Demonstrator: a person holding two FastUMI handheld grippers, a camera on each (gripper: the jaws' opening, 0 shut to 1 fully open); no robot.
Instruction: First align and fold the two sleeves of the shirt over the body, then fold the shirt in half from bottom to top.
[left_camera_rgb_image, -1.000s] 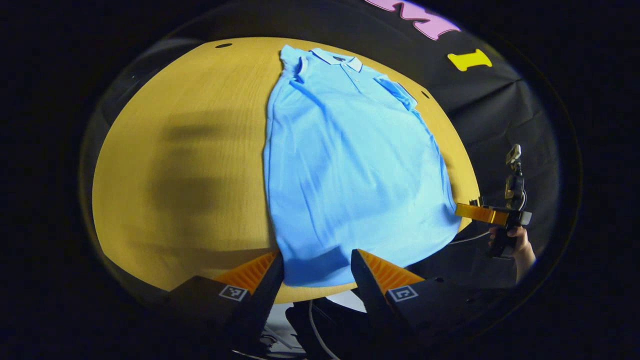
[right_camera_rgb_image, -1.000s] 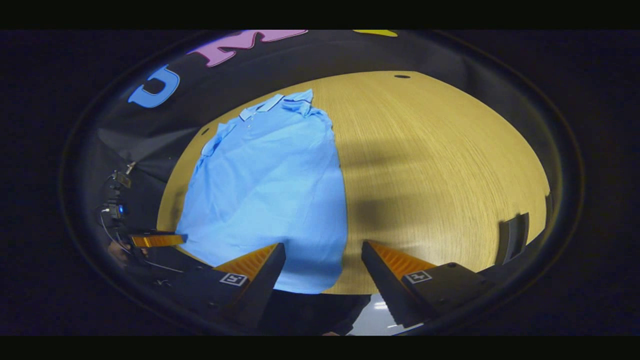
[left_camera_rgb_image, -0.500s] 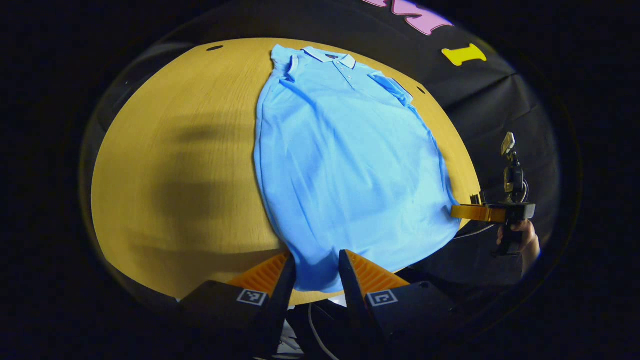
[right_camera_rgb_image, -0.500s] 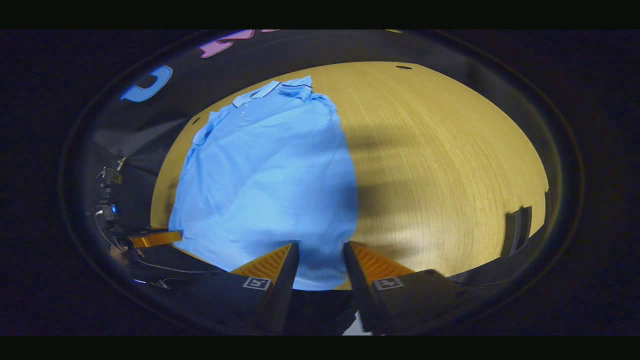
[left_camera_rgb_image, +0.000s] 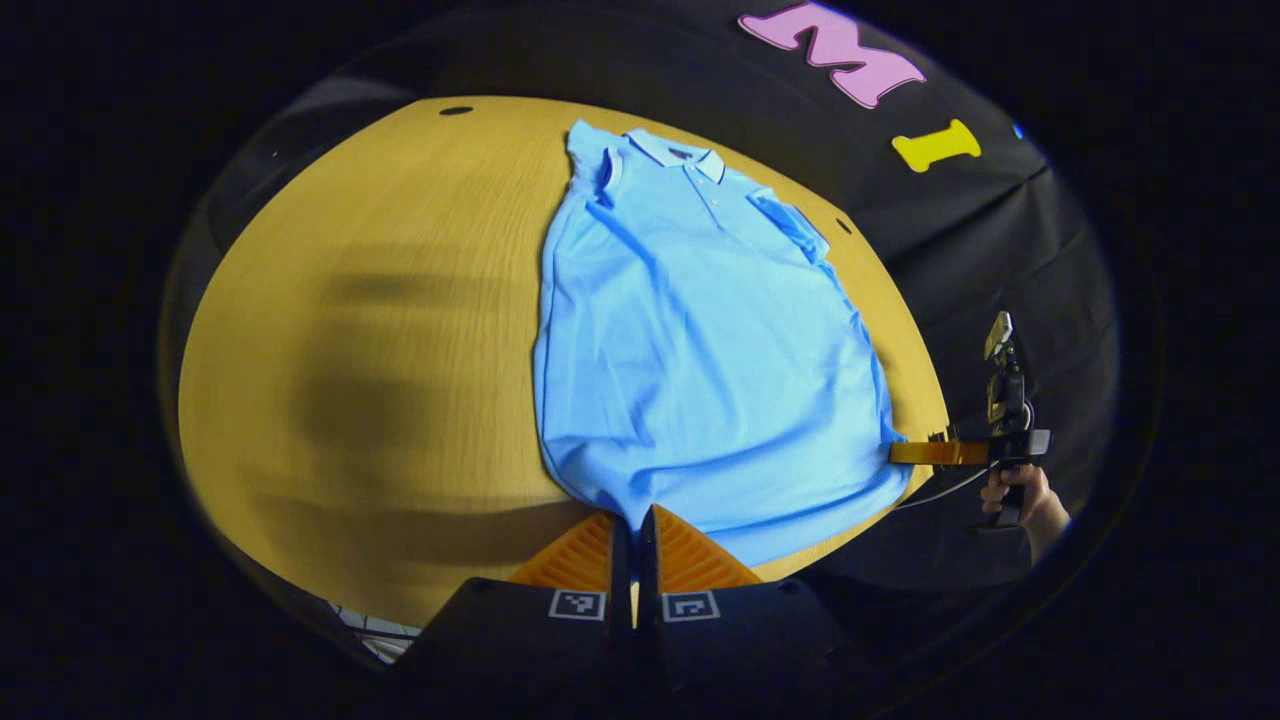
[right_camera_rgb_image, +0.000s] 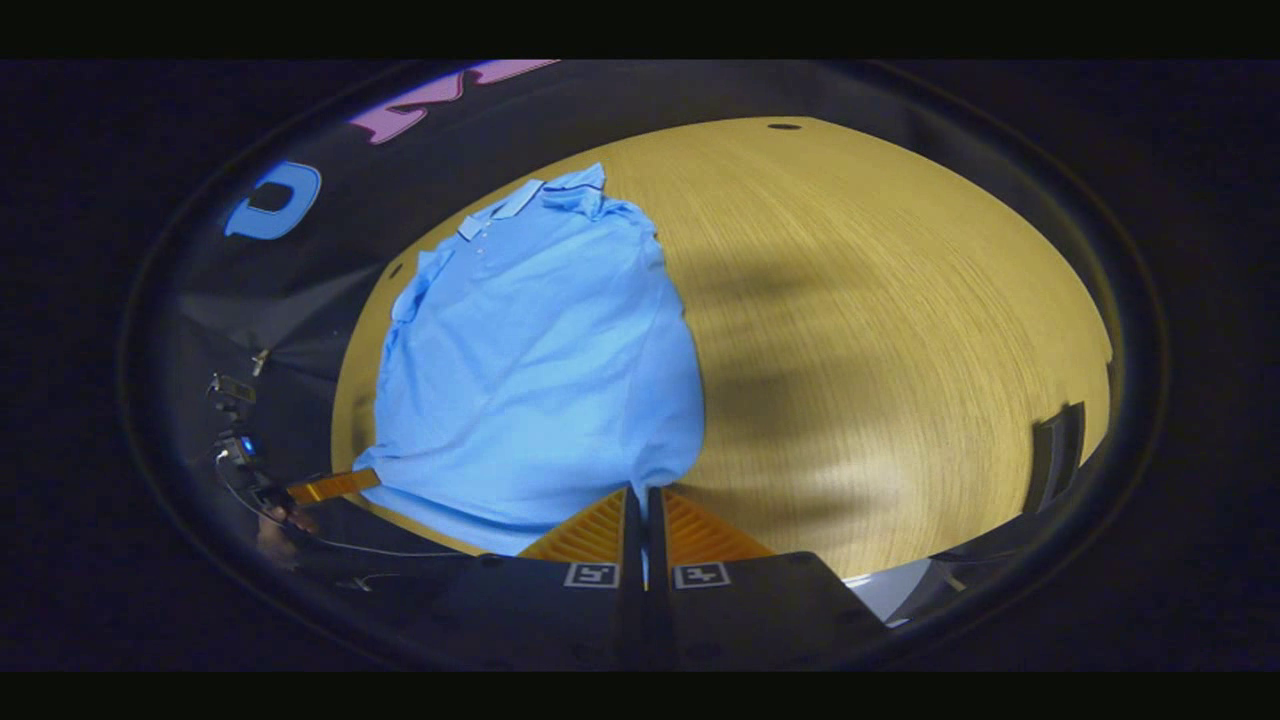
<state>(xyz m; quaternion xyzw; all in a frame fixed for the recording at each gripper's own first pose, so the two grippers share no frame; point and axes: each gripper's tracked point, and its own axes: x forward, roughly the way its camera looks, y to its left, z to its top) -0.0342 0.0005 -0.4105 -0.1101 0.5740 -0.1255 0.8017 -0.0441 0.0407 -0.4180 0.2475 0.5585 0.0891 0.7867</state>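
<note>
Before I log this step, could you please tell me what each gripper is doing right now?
Left gripper: closed on the shirt's bottom hem.
Right gripper: closed on the hem's other corner.

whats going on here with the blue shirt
A person is folding a light blue polo shirt that lies flat on a round wooden table, with handheld tongs in each hand. Both sleeves already lie folded in over the body. The left tongs and the right tongs are each pinched shut on a corner of the bottom hem at the near edge of the table. The bottom-to-top fold is not yet done.
</note>
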